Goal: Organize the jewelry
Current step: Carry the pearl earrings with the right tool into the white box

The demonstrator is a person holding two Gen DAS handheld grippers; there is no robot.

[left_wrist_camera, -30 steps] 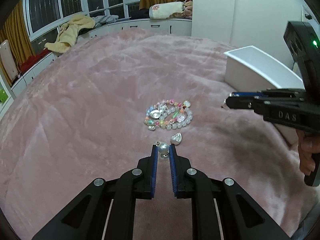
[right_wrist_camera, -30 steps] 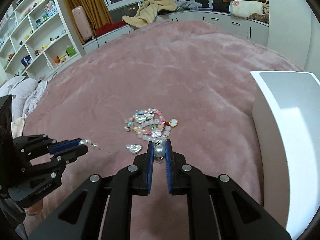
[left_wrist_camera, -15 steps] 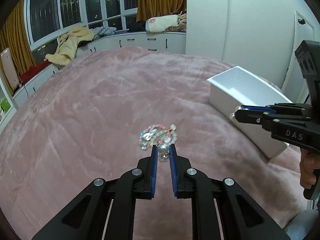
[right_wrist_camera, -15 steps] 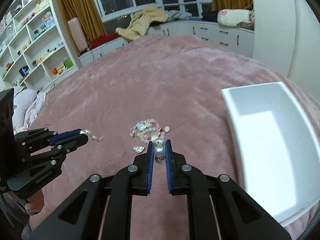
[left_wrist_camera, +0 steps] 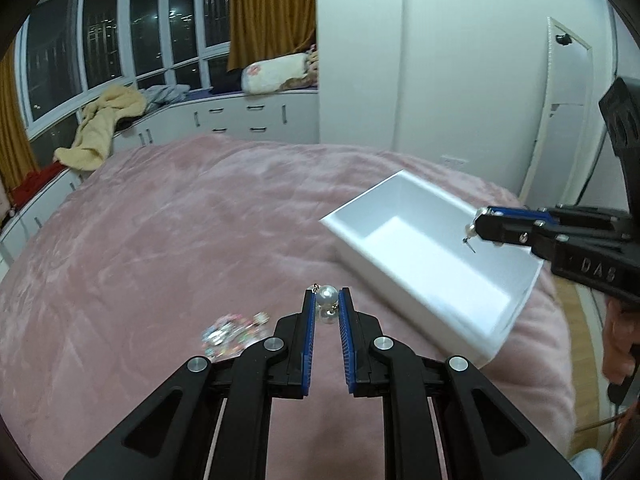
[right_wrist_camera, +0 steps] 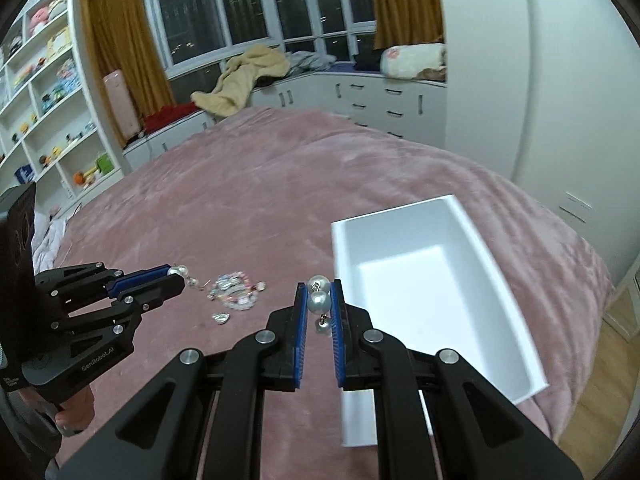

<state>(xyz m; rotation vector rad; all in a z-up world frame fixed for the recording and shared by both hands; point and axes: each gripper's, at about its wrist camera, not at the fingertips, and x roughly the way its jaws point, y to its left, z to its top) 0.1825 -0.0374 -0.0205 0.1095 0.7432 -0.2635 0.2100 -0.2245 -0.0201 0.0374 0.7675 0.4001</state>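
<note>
My left gripper [left_wrist_camera: 326, 300] is shut on a pearl earring [left_wrist_camera: 327, 295] and holds it high above the pink bedspread, left of the white box [left_wrist_camera: 348, 236]. My right gripper [right_wrist_camera: 319, 300] is shut on a second pearl earring [right_wrist_camera: 319, 301], held at the box's [right_wrist_camera: 338, 256] left edge. In the left wrist view the right gripper [left_wrist_camera: 478, 226] hangs over the box's far side. A pile of beaded bracelets [right_wrist_camera: 236, 294] and a silver charm [right_wrist_camera: 221, 319] lie on the bed below; the pile is blurred in the left wrist view [left_wrist_camera: 228, 334]. In the right wrist view the left gripper [right_wrist_camera: 178, 274] is left of the pile.
The white box sits at the right edge of the pink bed [left_wrist_camera: 180, 220]. Wood floor [right_wrist_camera: 592, 412] lies beyond that edge. White drawers with a yellow blanket [right_wrist_camera: 244, 76] run under the windows. Shelves [right_wrist_camera: 48, 104] stand at the left, a white wardrobe [left_wrist_camera: 440, 60] at the right.
Both grippers have risen well above the bed with their pearl earrings and moved right toward the white box. The bracelet pile now lies lower and further left in both views.
</note>
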